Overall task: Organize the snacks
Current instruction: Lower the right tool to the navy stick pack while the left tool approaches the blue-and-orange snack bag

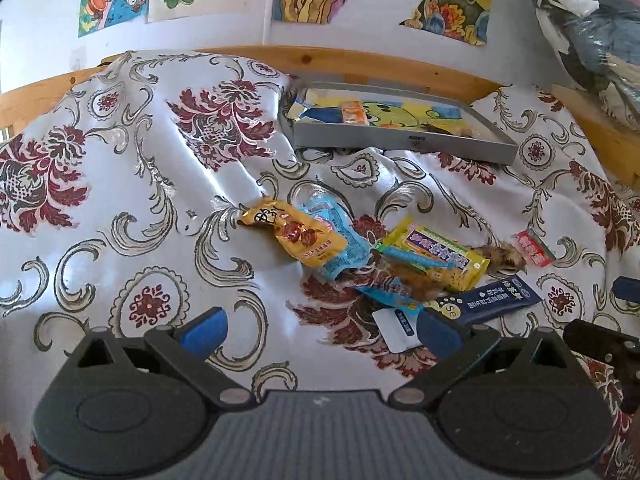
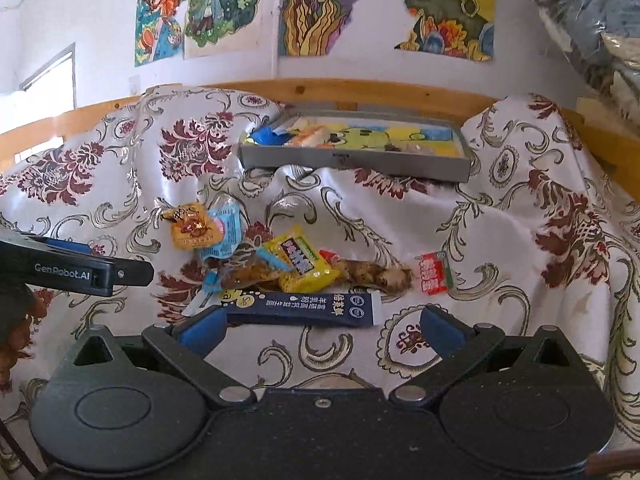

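Both tools gape empty: the navy sachet (image 2: 302, 310) lies just ahead of the right tool (image 2: 322, 330), touching its left pad, beside the left tool (image 1: 322, 330).

1. Bare cloth (image 1: 120, 240) lies wide open left of the snack pile (image 1: 360, 256).
2. Clear strip between pile and grey tray (image 2: 352, 162).
3. Navy sachet (image 2: 304, 310) blocks the right gripper (image 2: 322, 330), jaws spread.

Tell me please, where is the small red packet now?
The small red packet lies alone on the patterned cloth, at the right end of the snack pile, just right of the brown snack and in front of the grey tray.
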### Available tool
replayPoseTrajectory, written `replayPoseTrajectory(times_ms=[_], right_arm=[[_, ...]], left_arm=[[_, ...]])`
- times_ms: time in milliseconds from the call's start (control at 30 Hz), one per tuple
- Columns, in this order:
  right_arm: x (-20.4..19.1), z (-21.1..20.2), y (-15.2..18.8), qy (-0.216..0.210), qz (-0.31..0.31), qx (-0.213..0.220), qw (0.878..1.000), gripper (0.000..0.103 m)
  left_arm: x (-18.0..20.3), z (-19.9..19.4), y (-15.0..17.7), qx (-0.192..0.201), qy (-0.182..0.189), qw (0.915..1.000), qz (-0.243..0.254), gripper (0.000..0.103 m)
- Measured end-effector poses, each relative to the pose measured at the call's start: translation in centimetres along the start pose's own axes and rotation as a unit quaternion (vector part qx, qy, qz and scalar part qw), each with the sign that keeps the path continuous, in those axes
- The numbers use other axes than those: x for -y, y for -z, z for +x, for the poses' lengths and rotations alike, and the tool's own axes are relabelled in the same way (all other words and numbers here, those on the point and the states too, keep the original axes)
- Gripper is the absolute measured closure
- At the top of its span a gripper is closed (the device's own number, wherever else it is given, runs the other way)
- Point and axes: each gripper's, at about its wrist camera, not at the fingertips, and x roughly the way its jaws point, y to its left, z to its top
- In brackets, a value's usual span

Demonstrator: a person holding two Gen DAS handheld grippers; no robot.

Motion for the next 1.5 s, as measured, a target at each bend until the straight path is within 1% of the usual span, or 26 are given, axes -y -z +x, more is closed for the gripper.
replayPoseTrajectory(times_ms=[100, 300, 500, 733, 867, 1000, 1133, 1233, 1367, 1433, 1500], right_arm=[[0.1, 0.5, 0.0, -0.003, -0.003, -0.009, 1.0, 0.001], [0.8, 1.5, 0.3, -0.028, -0.012, -0.031, 0.999, 0.001], [1.4, 2.8, 0.3, -0.028, -0.023, -0.046, 0.998, 0.001], [1.9, 4.2, 0.3, -0.028, -0.024, -0.056, 0.998, 0.001], [1.7, 5.2, 0.0, -0.049, -0.049, -0.063, 0.996, 0.001], [1.6, 6.7, -0.7, -0.092, -0.094, -0.076, 0.988, 0.001], [1.4, 8.4, -1.5, -0.116, -0.133, -0.083, 0.981, 0.001], [1.2, 9.9, -2.2, -0.135, -0.157, -0.092, 0.974, 0.001], [0.9, 12.1, -2.7, -0.163, -0.187, -0.125, 0.961, 0.001], [0.6, 12.8, -2.9, -0.171, -0.202, -0.137, 0.955, 0.001], [0.3, 13.5, -3.1, -0.18, -0.218, -0.148, 0.948, 0.001]], left_arm=[[0.1, 0.1, 0.0, -0.002, 0.004, 1.0, 0.003, 0.001], [-0.2, 0.6, 0.0, -0.01, 0.007, 0.9999, -0.003, 0.001], [-0.5, 1.6, 0.1, -0.02, 0.012, 0.9995, -0.022, 0.001], [-0.6, 2.6, 0.4, -0.029, 0.016, 0.9991, -0.026, 0.001], [-0.9, 3.1, 0.5, -0.032, 0.02, 0.9989, -0.028, 0.001], [-0.9, 3.6, 0.6, -0.033, 0.026, 0.9989, -0.021, 0.001], [-0.9, 4.0, 0.6, -0.035, 0.035, 0.9986, -0.021, 0.001], [-0.9, 4.7, 0.4, -0.042, 0.051, 0.9975, -0.026, 0.001], [-0.6, 5.6, -0.1, -0.037, 0.071, 0.9966, -0.02, 0.001], [-0.5, 5.8, -0.1, -0.035, 0.076, 0.9964, -0.015, 0.001], [-0.7, 6.1, -0.1, -0.037, 0.081, 0.9958, -0.02, 0.001]])
